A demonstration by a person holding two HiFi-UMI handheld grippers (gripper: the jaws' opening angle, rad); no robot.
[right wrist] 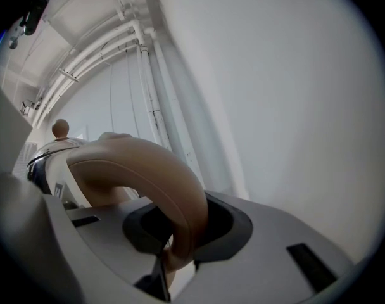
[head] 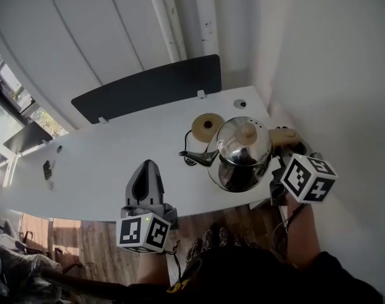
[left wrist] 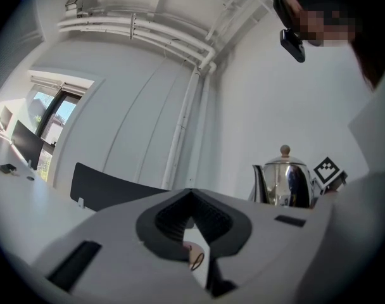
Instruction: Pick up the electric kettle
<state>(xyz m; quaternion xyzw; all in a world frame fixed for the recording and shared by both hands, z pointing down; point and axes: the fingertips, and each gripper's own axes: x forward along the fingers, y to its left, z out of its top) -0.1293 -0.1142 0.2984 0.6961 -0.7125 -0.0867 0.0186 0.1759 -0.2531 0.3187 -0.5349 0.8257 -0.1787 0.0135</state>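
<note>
In the head view a chrome electric kettle [head: 243, 154] with a tan knob hangs over the white table [head: 104, 163] near its front right edge. It is off its round tan base [head: 207, 126]. My right gripper [head: 286, 160] is shut on the kettle's curved tan handle [right wrist: 135, 163], which runs between the jaws of the right gripper [right wrist: 186, 201]. My left gripper [head: 148, 164] is shut and holds nothing. It is level over the table's front edge, left of the kettle. In the left gripper view, beyond the left gripper [left wrist: 191, 192], the kettle [left wrist: 286, 182] shows to the right.
A dark partition panel [head: 148, 87] stands along the table's far edge. The white wall [head: 332, 75] is close on the right, and a cable grommet [head: 240, 104] sits at the far corner. A black cord [head: 189, 158] lies by the base. Wooden floor [head: 85, 239] shows below the front edge.
</note>
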